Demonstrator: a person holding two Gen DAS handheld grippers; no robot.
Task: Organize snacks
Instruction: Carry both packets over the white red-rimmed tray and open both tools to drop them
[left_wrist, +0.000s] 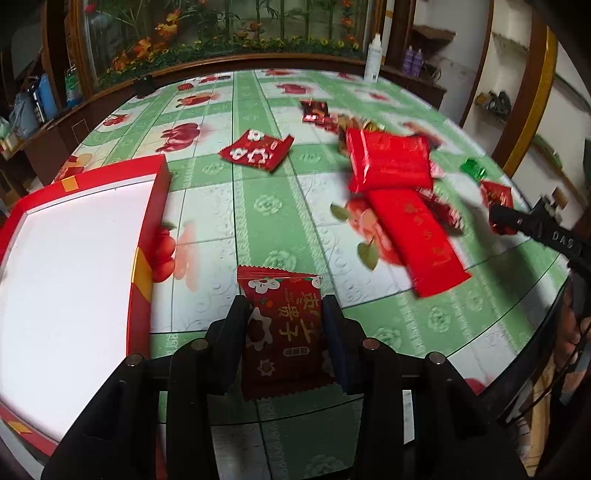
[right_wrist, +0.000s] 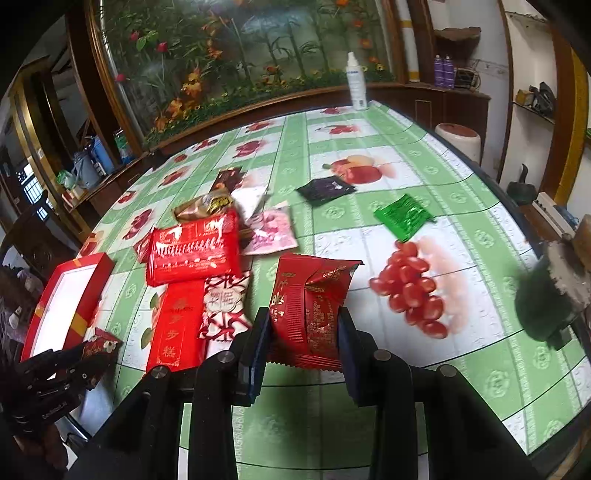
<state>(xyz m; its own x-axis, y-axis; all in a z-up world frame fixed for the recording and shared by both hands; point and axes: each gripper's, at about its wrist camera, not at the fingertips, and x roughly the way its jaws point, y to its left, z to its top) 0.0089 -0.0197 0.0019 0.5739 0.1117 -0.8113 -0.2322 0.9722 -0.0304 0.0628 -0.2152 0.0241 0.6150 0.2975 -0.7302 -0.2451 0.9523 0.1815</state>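
With each tool closed on a slick snack packet, left tool (left_wrist: 286, 317) on the flower-printed packet (left_wrist: 284, 328) and right tool (right_wrist: 304, 332) on the red packet (right_wrist: 308, 306), we risk either slipping out short of the red box (left_wrist: 147, 236) at near left.

Red snack pkts (left_wrist: 284, 328) (right_wrist: 308, 314) (both upright-ish), empty red box (left_wrist: 74, 266) nearby

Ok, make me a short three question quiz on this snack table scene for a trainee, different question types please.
1. True or false: the left tool is empty.
2. Which colour is the lone foil packet lying right of the pile? A green, B blue, C yellow.
3. Fill in: the red box has a ____ inside.

Key: 1 false, it grips a dark red snack packet, and the right tool grips a red packet. 2 A. 3 white.
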